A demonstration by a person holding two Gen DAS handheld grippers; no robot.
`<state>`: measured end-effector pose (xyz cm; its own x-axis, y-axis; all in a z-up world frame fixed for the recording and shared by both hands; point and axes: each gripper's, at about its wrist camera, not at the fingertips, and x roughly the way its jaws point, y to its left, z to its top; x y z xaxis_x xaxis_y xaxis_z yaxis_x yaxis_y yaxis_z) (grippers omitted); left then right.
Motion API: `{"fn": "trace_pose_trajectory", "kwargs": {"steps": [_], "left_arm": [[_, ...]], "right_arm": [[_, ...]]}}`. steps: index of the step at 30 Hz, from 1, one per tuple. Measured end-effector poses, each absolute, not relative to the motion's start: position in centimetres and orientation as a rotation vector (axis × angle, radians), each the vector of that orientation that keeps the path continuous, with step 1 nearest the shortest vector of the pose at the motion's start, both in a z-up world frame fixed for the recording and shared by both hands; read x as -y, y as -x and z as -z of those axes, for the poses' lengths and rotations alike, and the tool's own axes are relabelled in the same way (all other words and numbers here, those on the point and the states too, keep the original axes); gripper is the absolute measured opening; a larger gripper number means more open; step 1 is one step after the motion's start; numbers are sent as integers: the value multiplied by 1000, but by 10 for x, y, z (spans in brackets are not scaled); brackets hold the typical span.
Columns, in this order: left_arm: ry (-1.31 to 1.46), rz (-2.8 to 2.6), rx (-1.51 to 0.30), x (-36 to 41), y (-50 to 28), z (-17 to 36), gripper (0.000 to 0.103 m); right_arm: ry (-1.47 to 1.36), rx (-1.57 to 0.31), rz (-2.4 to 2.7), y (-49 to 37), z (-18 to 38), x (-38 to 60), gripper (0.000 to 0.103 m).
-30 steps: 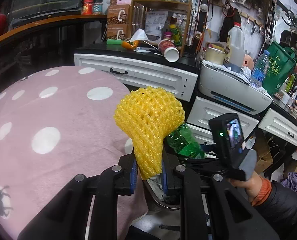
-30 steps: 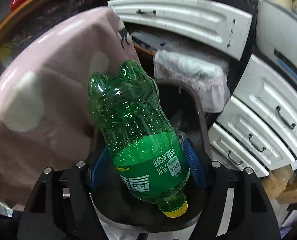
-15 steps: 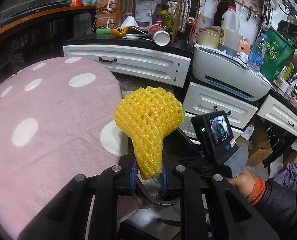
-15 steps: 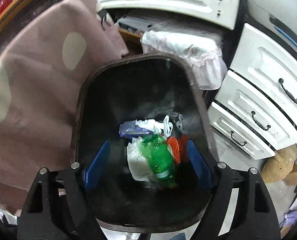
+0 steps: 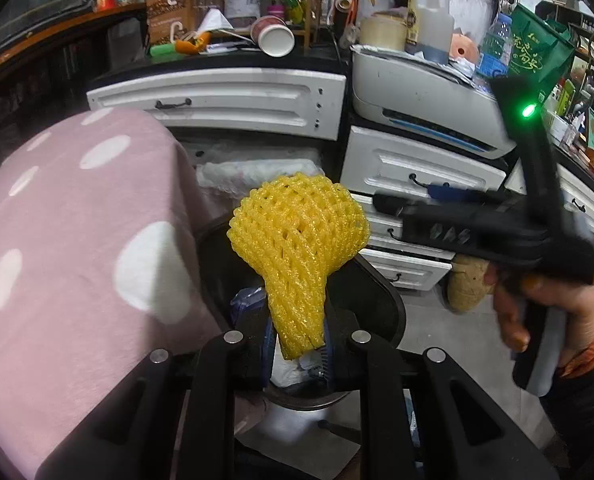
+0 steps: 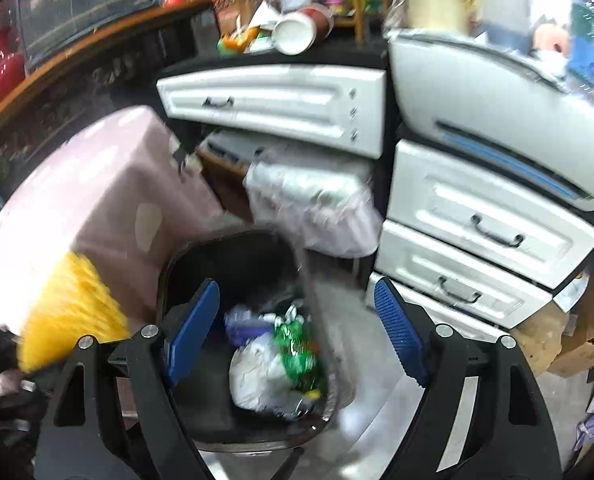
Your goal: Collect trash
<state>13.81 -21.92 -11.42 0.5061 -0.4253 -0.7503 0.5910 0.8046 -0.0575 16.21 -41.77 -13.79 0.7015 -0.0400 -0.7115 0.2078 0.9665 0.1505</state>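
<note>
The yellow foam fruit net looks soft and open-meshed. The pink dotted cloth looks matt and fuzzy. The black plastic bin shines faintly; the white drawer fronts look smooth, painted.

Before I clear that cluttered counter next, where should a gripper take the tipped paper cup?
Grip the paper cup across its red side wall, coming from above. It lies on its side with the open mouth toward the camera, so the rounded wall is exposed and the jaws can straddle it.

Yellow foam net, seemingly green bottle
</note>
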Motion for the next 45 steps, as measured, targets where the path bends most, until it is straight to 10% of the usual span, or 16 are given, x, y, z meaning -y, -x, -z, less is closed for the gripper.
{"fn": "trace_pose_trajectory", "kwargs": {"steps": [17, 20, 22, 24, 45], "left_arm": [[-327, 606, -939, 256, -164, 161, 23], [-347, 614, -960, 262, -166, 167, 52], [-353, 610, -950, 263, -164, 167, 91], [-339, 628, -934, 261, -160, 165, 97], [-276, 574, -712, 188, -95, 82, 98]], "right_arm": [[-339, -754, 183, -144, 134, 451, 82], [-338, -757, 174, -144, 135, 449, 82], [-332, -755, 167, -144, 135, 446, 82], [-326, -755, 167, -144, 135, 445, 83], [-305, -632, 216, -121, 81, 410, 96]]}}
